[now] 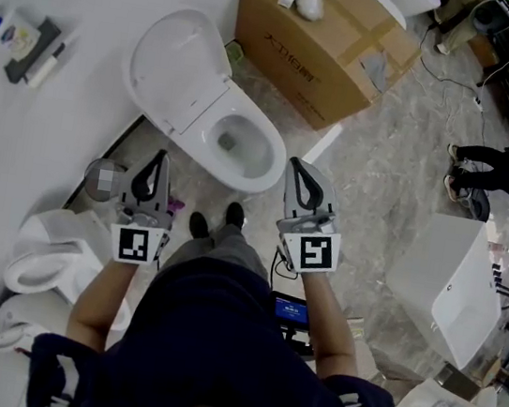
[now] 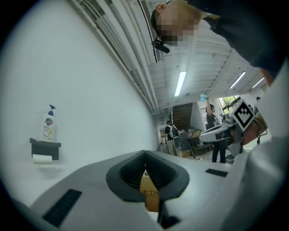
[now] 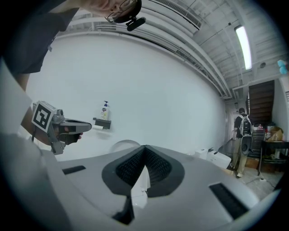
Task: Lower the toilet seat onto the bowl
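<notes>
A white toilet stands against the wall in the head view, its seat and lid (image 1: 175,67) raised upright behind the open bowl (image 1: 242,146). My left gripper (image 1: 159,157) is held level, in front of the bowl and to its left; the jaws are shut with nothing in them. My right gripper (image 1: 297,164) is just right of the bowl's front rim, also shut and empty. In the left gripper view the closed tips (image 2: 145,152) frame a cardboard box. From the right gripper (image 3: 145,146) the raised lid (image 3: 123,145) shows past the tips.
A large cardboard box (image 1: 322,37) stands behind the toilet to the right. Spare white toilets (image 1: 47,262) crowd the floor at my left, and a white basin (image 1: 456,285) lies at the right. A soap bottle and paper holder (image 1: 19,35) hang on the wall. A person's legs (image 1: 497,168) are at far right.
</notes>
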Available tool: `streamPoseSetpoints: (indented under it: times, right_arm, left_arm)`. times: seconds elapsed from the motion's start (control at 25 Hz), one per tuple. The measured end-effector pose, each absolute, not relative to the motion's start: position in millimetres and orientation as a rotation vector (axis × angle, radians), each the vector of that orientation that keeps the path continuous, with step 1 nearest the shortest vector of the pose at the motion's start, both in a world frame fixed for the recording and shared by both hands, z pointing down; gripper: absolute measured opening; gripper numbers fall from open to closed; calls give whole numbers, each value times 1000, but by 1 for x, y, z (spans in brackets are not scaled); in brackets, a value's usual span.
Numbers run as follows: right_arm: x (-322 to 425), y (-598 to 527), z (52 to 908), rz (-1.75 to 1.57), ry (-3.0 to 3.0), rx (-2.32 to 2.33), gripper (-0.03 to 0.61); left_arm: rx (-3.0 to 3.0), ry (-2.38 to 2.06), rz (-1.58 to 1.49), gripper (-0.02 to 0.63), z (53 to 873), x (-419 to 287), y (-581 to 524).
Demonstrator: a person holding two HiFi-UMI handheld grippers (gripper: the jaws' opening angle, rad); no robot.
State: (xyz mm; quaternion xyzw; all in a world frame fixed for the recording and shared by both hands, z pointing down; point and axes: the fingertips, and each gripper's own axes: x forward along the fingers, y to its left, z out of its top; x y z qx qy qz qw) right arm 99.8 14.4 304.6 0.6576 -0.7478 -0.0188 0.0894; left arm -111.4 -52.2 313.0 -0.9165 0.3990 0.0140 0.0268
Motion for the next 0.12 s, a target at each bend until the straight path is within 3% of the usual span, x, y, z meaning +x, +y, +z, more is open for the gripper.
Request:
streamPoseSetpoints:
  times: [0.12]
  right_arm:
    - [98, 13, 304, -51, -2222, 1954, 20]
  left_arm:
    - [-2831, 1234, 35, 25, 314, -114, -53]
